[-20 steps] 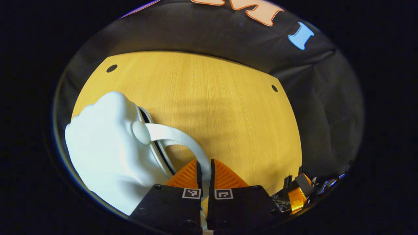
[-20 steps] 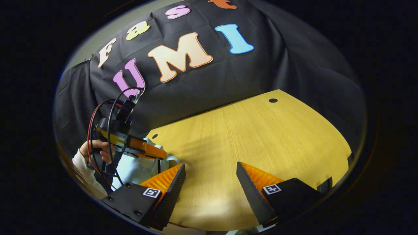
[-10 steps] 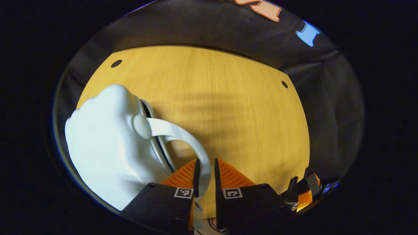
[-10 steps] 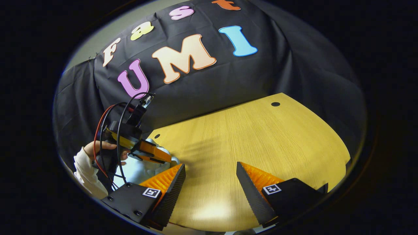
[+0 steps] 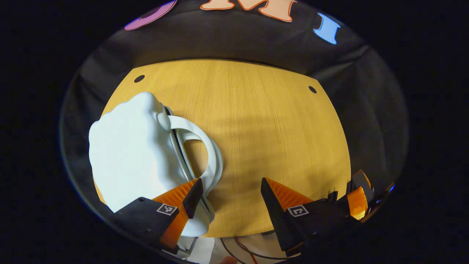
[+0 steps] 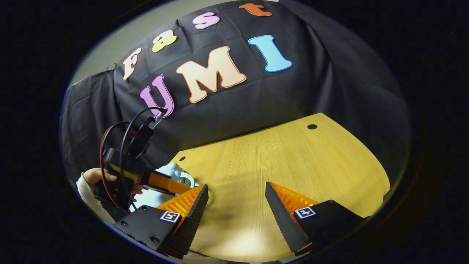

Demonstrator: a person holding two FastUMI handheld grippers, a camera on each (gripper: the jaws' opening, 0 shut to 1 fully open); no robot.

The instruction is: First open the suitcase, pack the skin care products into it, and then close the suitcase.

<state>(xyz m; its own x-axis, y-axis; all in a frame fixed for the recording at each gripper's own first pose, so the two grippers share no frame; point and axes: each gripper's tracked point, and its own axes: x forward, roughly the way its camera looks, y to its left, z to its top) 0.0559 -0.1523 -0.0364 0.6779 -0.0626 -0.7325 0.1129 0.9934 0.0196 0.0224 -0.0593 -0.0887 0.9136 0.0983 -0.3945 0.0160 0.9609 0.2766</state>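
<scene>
The small white suitcase (image 5: pixel 128 154) lies at the left of the left gripper view, on the wooden desk (image 5: pixel 263 128), its rounded, moulded shell looking hard and glossy, with a dark seam running between its two halves and a curved white handle (image 5: pixel 205 150) looping out over the desk toward the centre. The left gripper (image 5: pixel 227 190) is released — its fingers stand well apart at the bottom of the frame, the left one touching or just beside the shell near the lower end of the handle, the right one over bare wood. In the right gripper view the right gripper (image 6: pixel 236 200) also hangs spread and empty over the desk, with the suitcase at the lower left of that frame under the other gripper and the hand holding it. No skin care products are visible, and the case appears shut. Judging by its look, the shell is stiff, light and slippery — pinching the smooth body would likely slide off, so the thin handle or the rim along the seam seems the surer hold, and a light case may skid when its lid is pried.
</scene>
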